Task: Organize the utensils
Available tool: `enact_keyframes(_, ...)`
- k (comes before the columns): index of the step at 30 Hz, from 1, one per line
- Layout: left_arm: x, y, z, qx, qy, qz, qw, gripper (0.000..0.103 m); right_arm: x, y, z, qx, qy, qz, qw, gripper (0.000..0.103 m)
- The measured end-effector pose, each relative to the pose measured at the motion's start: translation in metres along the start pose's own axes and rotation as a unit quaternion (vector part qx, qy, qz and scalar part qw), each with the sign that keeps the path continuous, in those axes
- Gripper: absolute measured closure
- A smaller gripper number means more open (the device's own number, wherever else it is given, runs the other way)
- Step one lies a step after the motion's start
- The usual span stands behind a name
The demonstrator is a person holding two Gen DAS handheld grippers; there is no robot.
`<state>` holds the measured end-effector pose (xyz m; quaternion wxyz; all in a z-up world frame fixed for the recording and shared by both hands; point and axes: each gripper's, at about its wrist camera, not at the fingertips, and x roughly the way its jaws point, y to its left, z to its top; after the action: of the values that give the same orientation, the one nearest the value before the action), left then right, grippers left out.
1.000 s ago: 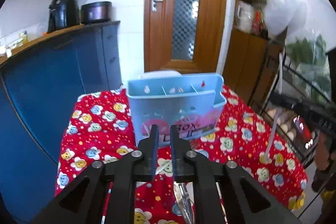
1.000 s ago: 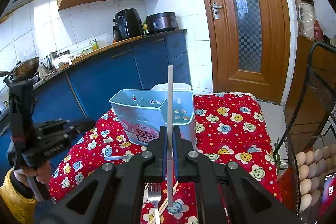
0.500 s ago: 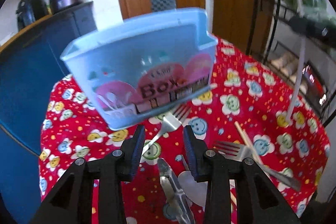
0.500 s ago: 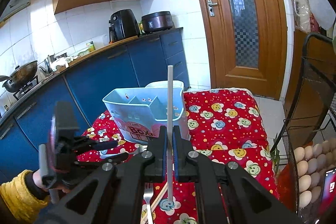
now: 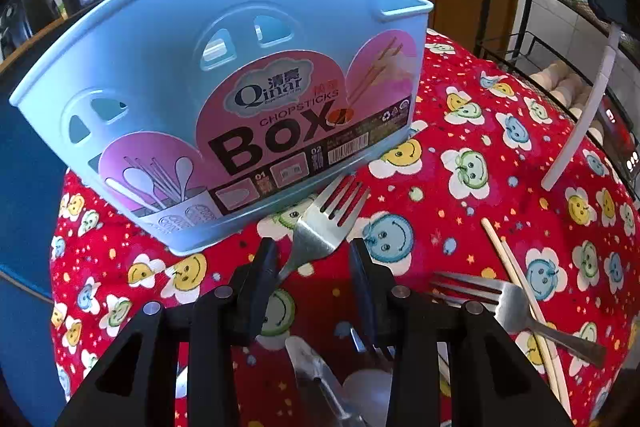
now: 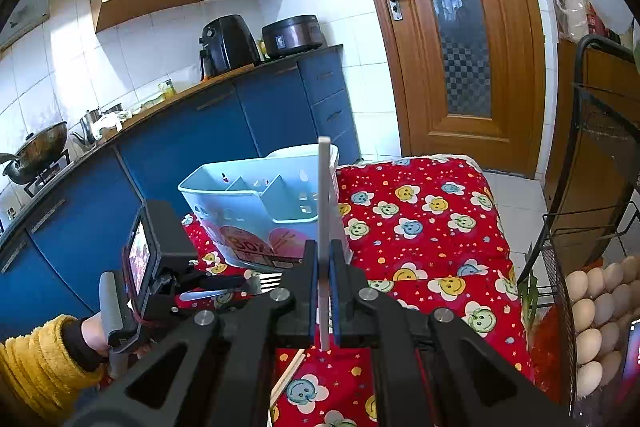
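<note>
A light blue chopsticks box (image 5: 224, 87) stands on the red flower-print cloth (image 5: 460, 131). My left gripper (image 5: 314, 259) is low over the cloth just in front of the box. Its jaws stand apart, and a steel fork (image 5: 328, 215) lies between them with its tines toward the box. The pads do not press on the fork. My right gripper (image 6: 323, 267) is shut on a thin white stick (image 6: 323, 211) that stands upright above the cloth. The box (image 6: 256, 203), with its inner dividers, is beyond the stick. The left gripper (image 6: 228, 285) shows at lower left.
A second fork (image 5: 504, 303) and a pair of wooden chopsticks (image 5: 516, 279) lie to the right. A knife (image 5: 316, 375) and a spoon (image 5: 370, 387) lie under the left gripper. A wire rack with eggs (image 6: 592, 307) stands at the right edge. Blue cabinets (image 6: 248, 115) are on the left.
My left gripper has dropped and tilted down toward the cloth, closing in on the box. Its jaws have spread, and a fork now lies between them. The right gripper still clamps the stick.
</note>
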<state>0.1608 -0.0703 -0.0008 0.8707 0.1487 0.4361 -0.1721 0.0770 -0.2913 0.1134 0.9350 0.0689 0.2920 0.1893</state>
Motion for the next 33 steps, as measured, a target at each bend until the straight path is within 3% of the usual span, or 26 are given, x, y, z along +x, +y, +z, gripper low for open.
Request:
enact_keyframes(9, -0.002, -0.013, -0.001, 0.014, -0.008, -0.006, 0.9999, 0.081, 0.0, -0.002, -0.001, 0.002, -0.001, 0.001, 1.0, 0.097)
enact_keyframes(16, -0.025, -0.009, -0.01, -0.006, -0.033, -0.011, 0.9994, 0.081, -0.005, 0.003, -0.002, 0.0, -0.007, 0.002, 1.0, 0.097)
enact_keyframes(20, -0.05, -0.005, -0.014, -0.026, -0.067, -0.008, 0.9974, 0.081, -0.01, 0.011, 0.0, -0.004, -0.012, 0.001, 1.0, 0.097)
enact_keyframes(28, -0.1, 0.022, -0.033, -0.102, -0.155, -0.014, 0.9825, 0.082, -0.014, 0.026, 0.003, -0.013, -0.017, 0.0, 1.0, 0.097)
enact_keyframes(33, -0.116, 0.039, -0.032, -0.134, -0.187, -0.015, 0.9731, 0.084, -0.016, 0.035, 0.005, -0.018, -0.018, -0.001, 1.0, 0.097)
